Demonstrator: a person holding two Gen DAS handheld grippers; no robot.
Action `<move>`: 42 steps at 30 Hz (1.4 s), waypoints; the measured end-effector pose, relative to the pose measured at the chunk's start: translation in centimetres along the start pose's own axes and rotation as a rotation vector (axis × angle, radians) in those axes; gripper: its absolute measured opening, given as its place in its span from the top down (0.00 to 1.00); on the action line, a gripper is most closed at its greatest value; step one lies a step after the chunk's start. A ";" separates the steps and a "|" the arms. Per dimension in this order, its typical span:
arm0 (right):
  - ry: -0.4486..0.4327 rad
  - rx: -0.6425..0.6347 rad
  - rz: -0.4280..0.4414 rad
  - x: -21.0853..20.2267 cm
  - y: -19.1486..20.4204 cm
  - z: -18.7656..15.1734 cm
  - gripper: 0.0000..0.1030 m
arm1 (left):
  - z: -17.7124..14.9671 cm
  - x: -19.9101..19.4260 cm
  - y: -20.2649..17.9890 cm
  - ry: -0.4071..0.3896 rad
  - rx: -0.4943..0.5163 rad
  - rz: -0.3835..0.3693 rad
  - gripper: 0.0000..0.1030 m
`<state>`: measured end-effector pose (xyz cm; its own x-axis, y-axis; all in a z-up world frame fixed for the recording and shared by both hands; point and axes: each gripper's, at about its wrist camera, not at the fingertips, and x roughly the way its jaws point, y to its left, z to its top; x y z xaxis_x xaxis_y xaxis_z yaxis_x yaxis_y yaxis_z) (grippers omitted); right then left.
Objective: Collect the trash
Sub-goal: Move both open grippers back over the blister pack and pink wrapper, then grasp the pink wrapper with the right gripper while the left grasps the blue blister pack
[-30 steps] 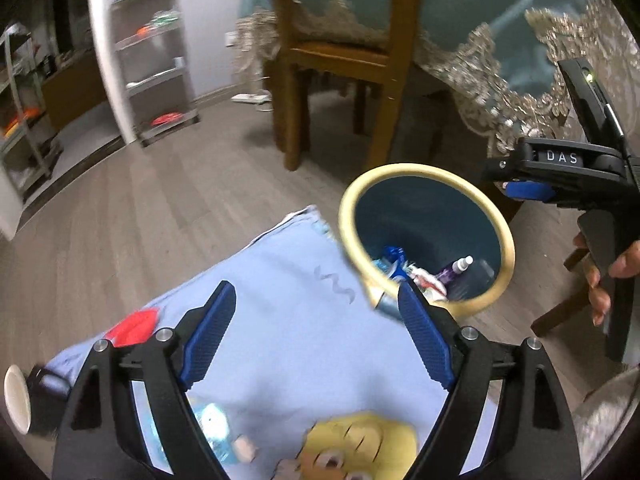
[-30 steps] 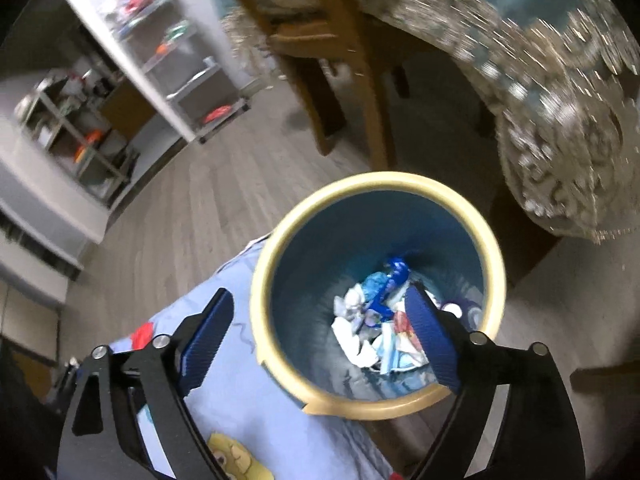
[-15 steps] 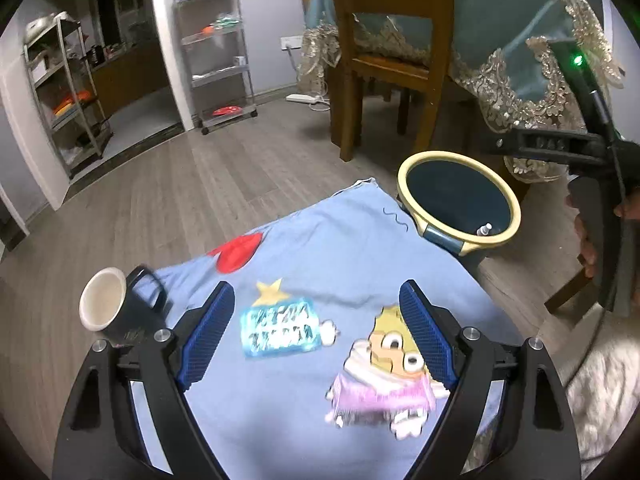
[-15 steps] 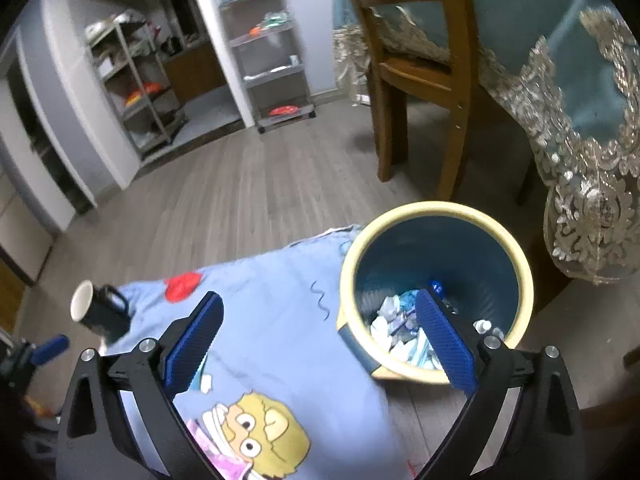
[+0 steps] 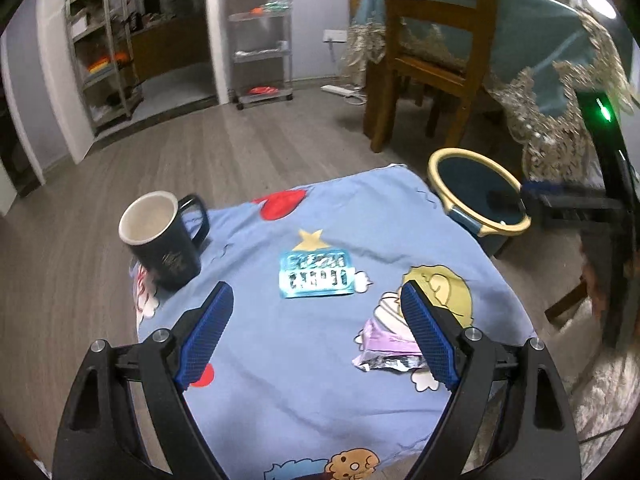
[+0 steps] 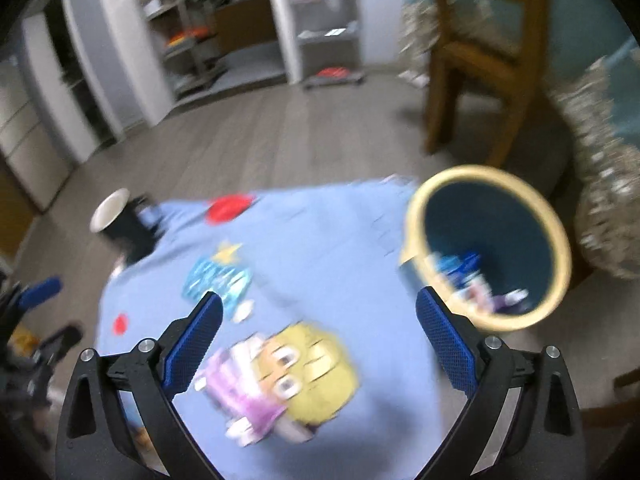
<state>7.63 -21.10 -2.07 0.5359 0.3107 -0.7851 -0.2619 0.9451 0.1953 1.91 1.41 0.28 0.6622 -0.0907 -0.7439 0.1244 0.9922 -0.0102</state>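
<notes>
A teal wrapper (image 5: 317,274) lies flat near the middle of the blue cartoon cloth (image 5: 280,360) on the counter, and a purple wrapper (image 5: 386,344) with a crinkled silver edge lies to its right, nearer the cloth's right side. Both are untouched. The left hand-held gripper (image 5: 316,340) hangs above the cloth with its blue pads spread wide and nothing between them; the teal wrapper sits just ahead of the gap, and the purple one is partly behind the right-side finger (image 5: 426,344).

Over to the right wrist view, heavily blurred: the right hand-held gripper (image 6: 320,344) is wide apart too and holds nothing, with the purple wrapper (image 6: 248,396) showing between its fingers and the teal one (image 6: 218,280) just past the left-side finger.

The bin (image 5: 478,196), dark blue with a yellow rim, stands off the cloth's far right corner, with scraps inside in blue and white (image 6: 476,280). A dark mug (image 5: 164,248) with a pale inside stands upright on the cloth's far left. Behind the bin, a wooden chair (image 5: 436,52).
</notes>
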 end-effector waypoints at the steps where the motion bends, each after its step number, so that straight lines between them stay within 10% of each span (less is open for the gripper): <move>1: 0.020 -0.005 0.022 0.3 0.6 -0.3 0.06 | -0.1 0.1 0.5 0.000 -0.007 0.011 0.18; 18: 0.416 -0.309 0.137 9.0 8.5 -5.9 0.14 | -0.2 1.8 4.3 0.037 -0.139 0.035 0.18; 22: 0.498 -0.353 0.158 10.7 9.7 -7.3 0.41 | -0.1 2.2 5.0 0.041 -0.186 0.015 0.18; 25: 0.546 -0.369 0.162 12.0 10.1 -8.2 0.78 | 0.0 2.5 5.0 0.047 -0.193 0.013 0.18; 42: 0.282 0.115 0.014 8.0 -0.6 -0.9 0.86 | 1.5 13.2 0.3 0.201 -0.039 0.018 0.06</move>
<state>11.39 -19.25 -8.99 0.2847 0.2991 -0.9108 -0.1665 0.9511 0.2603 11.79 0.43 -8.59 0.5028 -0.0574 -0.8625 0.0820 0.9965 -0.0185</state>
